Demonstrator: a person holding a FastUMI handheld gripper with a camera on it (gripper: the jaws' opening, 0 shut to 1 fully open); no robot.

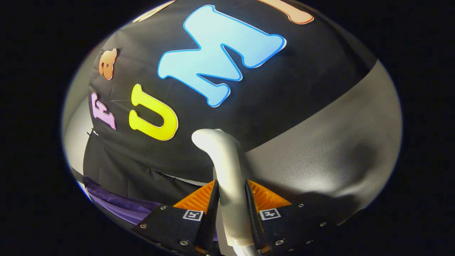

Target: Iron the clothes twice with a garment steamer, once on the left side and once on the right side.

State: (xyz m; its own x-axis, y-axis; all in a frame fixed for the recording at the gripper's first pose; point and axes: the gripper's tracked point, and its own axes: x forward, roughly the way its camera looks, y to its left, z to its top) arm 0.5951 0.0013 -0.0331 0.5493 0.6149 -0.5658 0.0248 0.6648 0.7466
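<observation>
The garment steamer (227,167) is a white, curved wand that rises between my fingers, its bent head pointing away toward the booth wall. My gripper (230,193) is shut on the steamer's handle, one finger pressed to each side. A purple garment (121,204) lies low beside and behind the left finger, only a folded strip of it in sight. The steamer head is held up in the air, apart from the garment.
The black cloth booth wall (291,89) stands just beyond the steamer head. A grey tabletop (337,149) spreads ahead and to the right of the fingers, tilted in this view. A dark hanging cloth panel (117,167) sits above the purple garment.
</observation>
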